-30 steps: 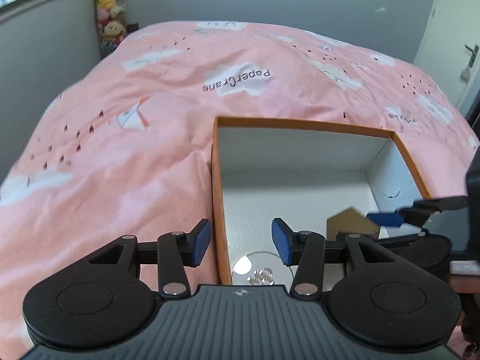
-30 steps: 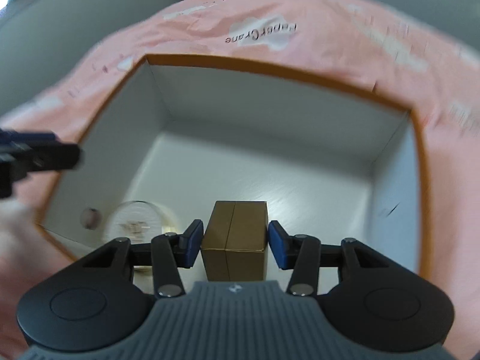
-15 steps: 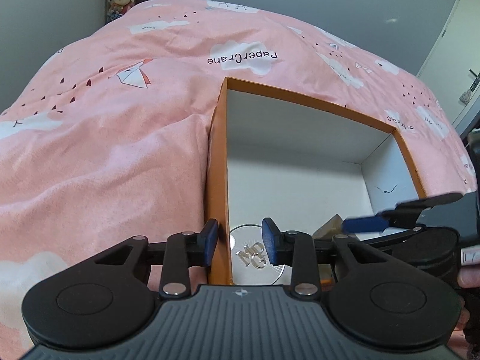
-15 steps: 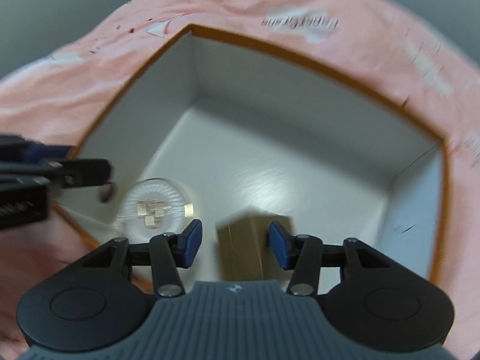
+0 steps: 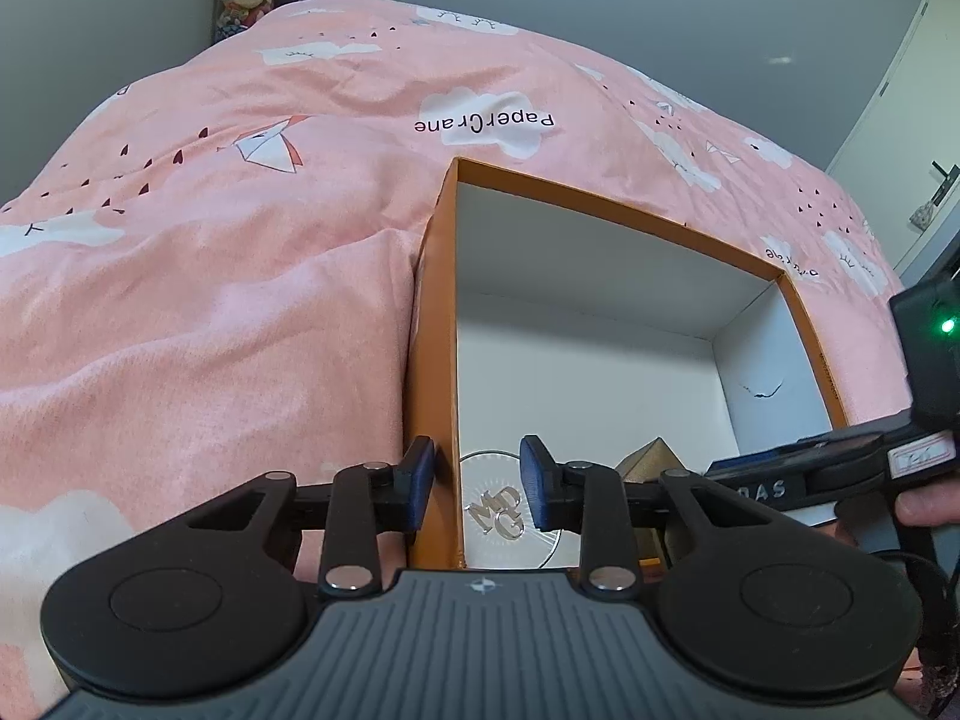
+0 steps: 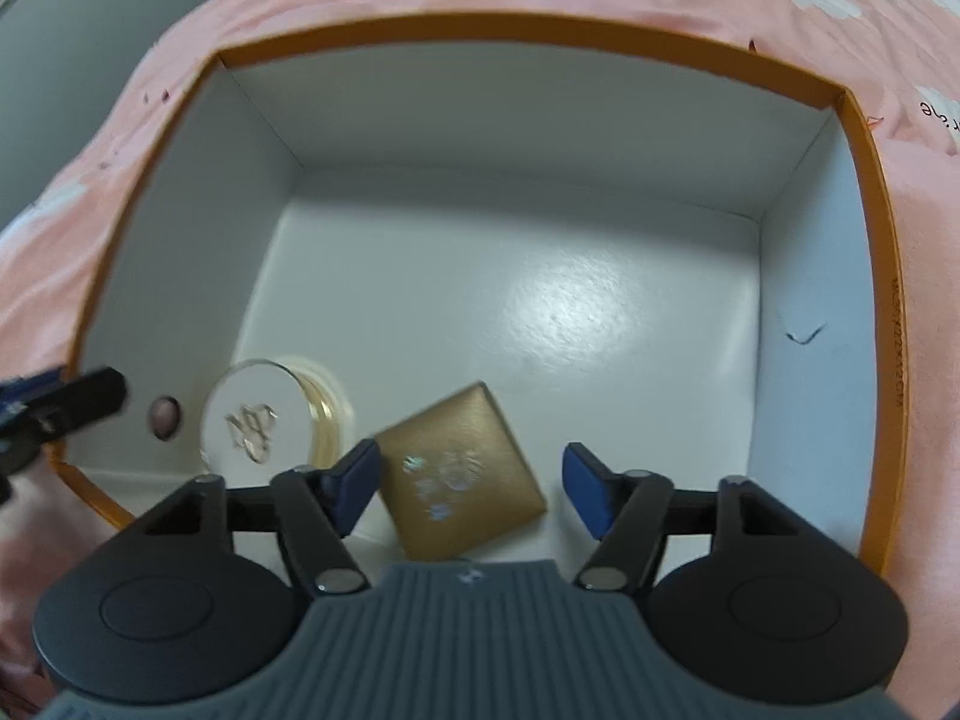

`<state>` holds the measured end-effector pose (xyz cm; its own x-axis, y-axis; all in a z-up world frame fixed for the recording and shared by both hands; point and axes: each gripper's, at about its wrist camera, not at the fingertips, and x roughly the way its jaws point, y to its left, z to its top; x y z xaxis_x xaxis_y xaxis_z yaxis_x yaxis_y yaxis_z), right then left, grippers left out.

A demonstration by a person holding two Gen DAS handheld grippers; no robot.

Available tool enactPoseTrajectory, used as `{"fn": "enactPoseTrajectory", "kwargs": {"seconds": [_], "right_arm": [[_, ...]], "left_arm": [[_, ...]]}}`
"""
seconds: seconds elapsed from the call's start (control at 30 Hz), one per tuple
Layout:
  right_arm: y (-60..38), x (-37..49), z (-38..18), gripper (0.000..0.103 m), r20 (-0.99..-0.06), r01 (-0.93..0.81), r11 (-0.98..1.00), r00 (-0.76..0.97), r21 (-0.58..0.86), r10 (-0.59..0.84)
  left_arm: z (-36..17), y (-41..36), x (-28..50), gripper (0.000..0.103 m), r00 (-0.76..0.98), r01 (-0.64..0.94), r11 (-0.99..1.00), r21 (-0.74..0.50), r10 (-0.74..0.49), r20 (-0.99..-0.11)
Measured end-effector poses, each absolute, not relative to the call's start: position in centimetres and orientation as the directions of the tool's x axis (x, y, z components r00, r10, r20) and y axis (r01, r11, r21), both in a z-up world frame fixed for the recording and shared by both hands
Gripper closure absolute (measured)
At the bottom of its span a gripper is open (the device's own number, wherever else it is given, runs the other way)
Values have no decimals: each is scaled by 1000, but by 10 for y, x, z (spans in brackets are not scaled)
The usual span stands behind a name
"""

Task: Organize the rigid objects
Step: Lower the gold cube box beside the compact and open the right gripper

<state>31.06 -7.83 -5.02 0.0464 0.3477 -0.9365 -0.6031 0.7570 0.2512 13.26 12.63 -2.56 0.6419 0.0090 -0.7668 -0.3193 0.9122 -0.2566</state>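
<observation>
The gold box [image 6: 462, 474] lies flat on the bin [image 6: 540, 36] floor, low centre of frame, between the right gripper's [image 6: 471, 486] wide jaws, empty. Left gripper [image 5: 477, 483], narrower, straddles the bin wall.

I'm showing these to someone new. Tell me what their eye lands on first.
The orange-rimmed box with its white inside, sunk into the pink bedspread, dominates both views. On its floor near the front lie a gold box and, to its left, a clear round jar. The right gripper hangs open above the gold box; the left gripper straddles the box's left wall.
</observation>
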Motion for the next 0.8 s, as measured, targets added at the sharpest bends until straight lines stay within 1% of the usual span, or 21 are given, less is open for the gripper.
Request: {"fn": "enactPoseTrajectory", "kwargs": {"seconds": [0.07,0.17,0.27,0.33,0.43,0.47,0.57,0.8], "right_arm": [[-79,311,-56,34,-938,-593,761,28,263,346],[-84,313,-65,36,-920,-529,775,-28,345,390],[-87,311,-66,38,-919,-482,798,-42,362,391],[-91,310,-68,41,-920,-425,823,-70,377,385],[-99,311,-71,49,-896,-310,841,-125,443,426],[-98,310,-72,54,-886,-307,831,-140,464,443],[-89,305,-72,57,-869,-328,805,-168,494,465],[-73,297,-71,57,-871,-411,769,-183,489,456]], "left_arm": [[-26,126,133,68,642,-320,911,-260,7,-767],[-26,128,133,68,641,-321,909,-267,1,-767],[-27,128,133,68,639,-322,907,-271,-2,-769],[-27,128,133,68,639,-323,908,-268,0,-769],[-26,127,133,68,639,-323,909,-263,5,-769],[-26,128,133,68,639,-324,908,-266,3,-769],[-27,130,132,68,639,-326,904,-276,-4,-769],[-26,128,131,68,644,-333,901,-276,4,-765]]}}
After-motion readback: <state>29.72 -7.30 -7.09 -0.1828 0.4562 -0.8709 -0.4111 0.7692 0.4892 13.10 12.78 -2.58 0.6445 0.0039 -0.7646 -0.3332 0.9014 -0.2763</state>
